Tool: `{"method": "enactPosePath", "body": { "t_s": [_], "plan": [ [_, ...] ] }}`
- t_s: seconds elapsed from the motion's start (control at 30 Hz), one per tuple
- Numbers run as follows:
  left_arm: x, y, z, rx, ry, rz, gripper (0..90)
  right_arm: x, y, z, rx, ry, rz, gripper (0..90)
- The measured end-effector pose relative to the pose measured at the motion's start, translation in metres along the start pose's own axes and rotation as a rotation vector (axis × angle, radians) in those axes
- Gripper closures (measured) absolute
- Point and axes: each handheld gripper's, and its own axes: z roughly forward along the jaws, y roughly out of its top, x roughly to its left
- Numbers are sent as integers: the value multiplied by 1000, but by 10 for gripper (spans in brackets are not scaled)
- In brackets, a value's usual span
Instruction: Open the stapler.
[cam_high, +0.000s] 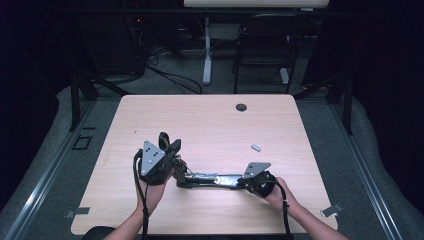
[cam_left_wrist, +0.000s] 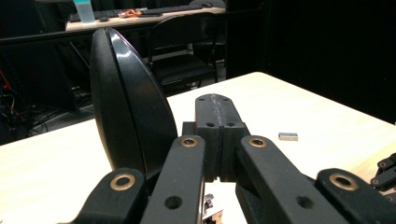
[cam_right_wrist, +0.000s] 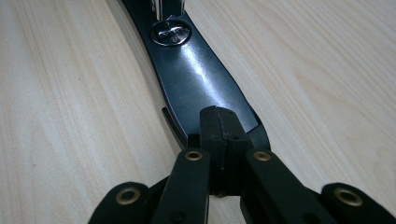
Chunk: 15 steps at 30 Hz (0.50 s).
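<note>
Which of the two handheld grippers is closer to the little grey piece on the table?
The right gripper: the grey piece lies just beyond it, while the left gripper sits farther off.

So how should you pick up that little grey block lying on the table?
Take the little grey block across its narrow middle, coming straight down from above. It lies flat and by itself on the table, so its two long sides are free to pinch. It sits so low that a sideways approach would probably scrape the tabletop.
</note>
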Motion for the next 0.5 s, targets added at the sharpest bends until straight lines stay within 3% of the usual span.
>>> {"method": "enactPosePath", "body": {
  "t_s": [0.5],
  "plan": [
    [5,-1,-3,3,14,-15,900,0,0,0,1,-1,-1,900]
  ]
}}
